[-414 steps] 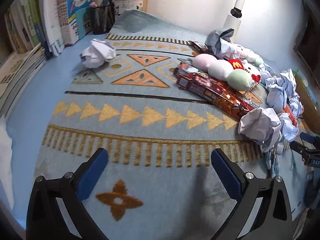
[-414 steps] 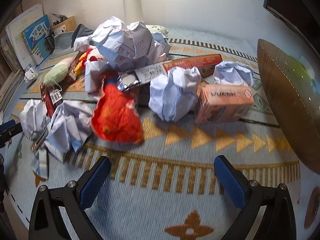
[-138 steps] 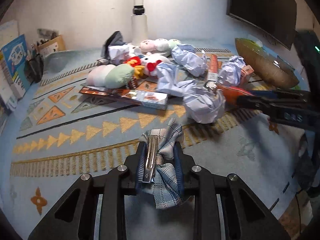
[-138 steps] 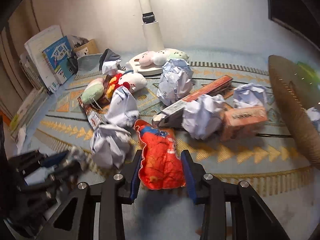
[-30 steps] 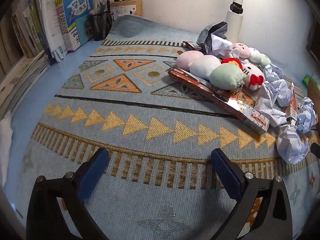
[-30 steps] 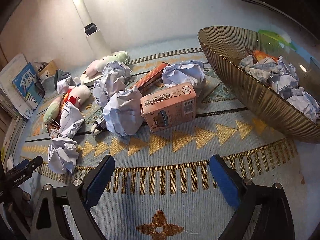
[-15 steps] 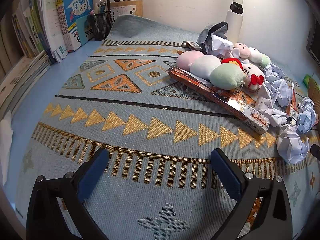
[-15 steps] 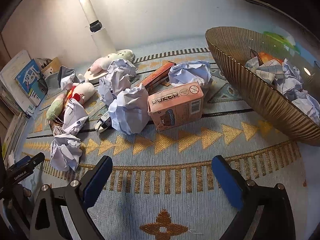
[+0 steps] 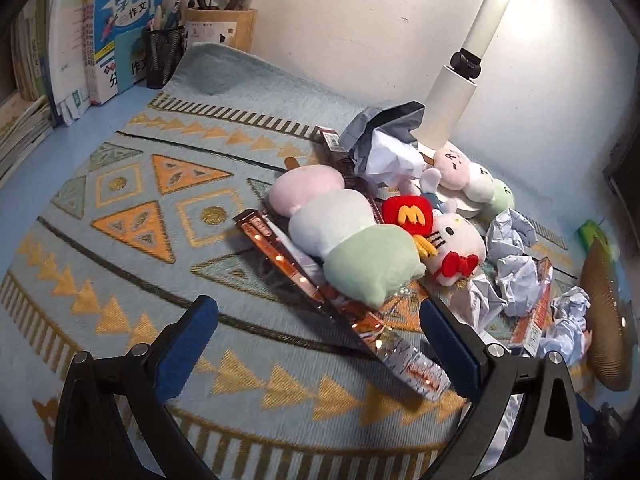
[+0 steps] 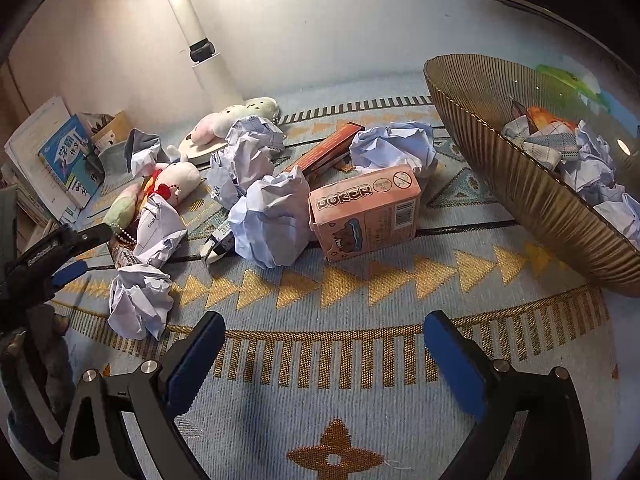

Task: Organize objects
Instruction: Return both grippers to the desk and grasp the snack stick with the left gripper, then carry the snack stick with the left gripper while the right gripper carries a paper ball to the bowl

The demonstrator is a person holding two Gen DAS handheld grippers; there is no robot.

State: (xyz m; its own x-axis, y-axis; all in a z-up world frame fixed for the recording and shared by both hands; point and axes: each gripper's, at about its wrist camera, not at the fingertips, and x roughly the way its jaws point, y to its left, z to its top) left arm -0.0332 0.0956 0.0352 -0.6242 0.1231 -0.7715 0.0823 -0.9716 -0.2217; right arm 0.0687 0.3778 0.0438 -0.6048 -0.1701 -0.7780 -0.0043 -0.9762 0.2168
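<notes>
A: Where do the two claws stand?

B: Both gape wide and carry nothing. The left gripper (image 9: 318, 332) hangs over the patterned mat (image 9: 132, 208), with the long orange-brown box (image 9: 340, 312) running right through the gap ahead of its pads and the three-colour plush (image 9: 344, 232) lying just beyond, resting on that box.

A: And the right?

B: The right gripper (image 10: 324, 352) has bare mat between its fingers. Ahead of it sits the pink POKER box (image 10: 366, 212), touching a crumpled paper ball (image 10: 272, 220) on its left side. A smaller paper ball (image 10: 138, 300) lies forward and left, nearer the left claw. The ribbed brown bowl (image 10: 532, 204) sits forward and to the right, already holding paper and cloth.

A: What could go wrong?

B: I'd judge the left is the riskier. Closing on the long box would drag the plush along or tip it off, and a grip near one end could let the box swing. On the right, crumpled paper squashes and may slip out over the bowl's rim.
</notes>
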